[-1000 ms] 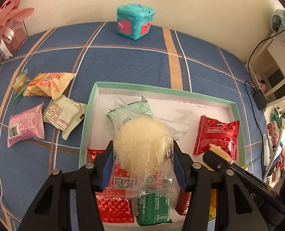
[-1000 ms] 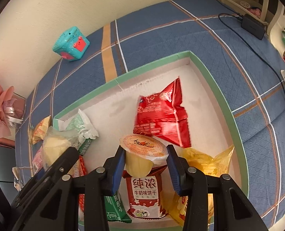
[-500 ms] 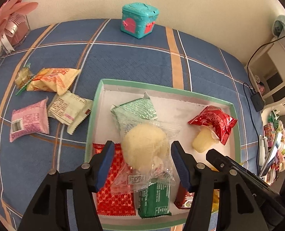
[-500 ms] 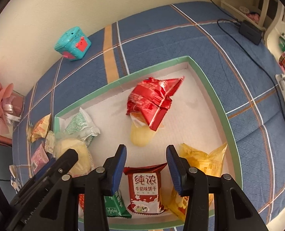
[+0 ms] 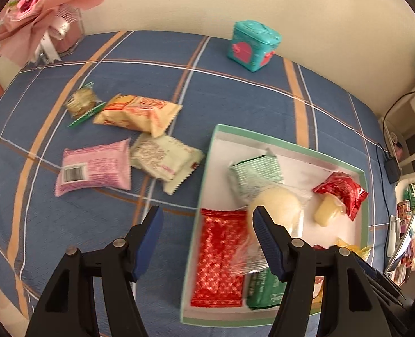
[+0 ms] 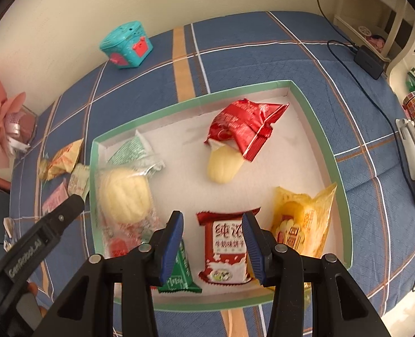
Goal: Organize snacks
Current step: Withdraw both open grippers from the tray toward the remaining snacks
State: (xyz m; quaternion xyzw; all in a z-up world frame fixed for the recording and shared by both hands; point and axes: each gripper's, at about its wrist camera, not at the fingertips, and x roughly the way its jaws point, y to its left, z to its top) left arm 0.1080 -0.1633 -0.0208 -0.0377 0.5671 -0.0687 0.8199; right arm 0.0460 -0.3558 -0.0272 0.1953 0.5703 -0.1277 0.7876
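Observation:
A green-rimmed white tray [image 5: 204, 168] [image 6: 190, 104] lies on the blue plaid cloth and holds several snacks. A wrapped pale bun [image 5: 277, 210] [image 6: 123, 193] lies at its left side, and a pale jelly cup [image 5: 326, 210] [image 6: 223, 165] lies under a red packet [image 6: 244, 126]. My left gripper [image 5: 206, 238] is open and empty over the tray's left edge. My right gripper [image 6: 211, 244] is open and empty above a red-and-white biscuit packet [image 6: 225, 247]. Outside the tray lie a pink packet [image 5: 93, 165], a pale green packet [image 5: 165, 160], an orange packet [image 5: 137, 115] and a small candy [image 5: 81, 102].
A teal toy box [image 5: 253, 45] [image 6: 126, 45] stands at the back by the wall. A pink bouquet [image 5: 36, 14] is at the back left. A black cable and adapter [image 6: 367, 59] lie at the right, with a cluttered shelf beyond.
Both grippers opened: the left dropped the wrapped bun, the right dropped the jelly cup, both into the tray. The left gripper then swung left toward the loose packets. The right one pulled back.

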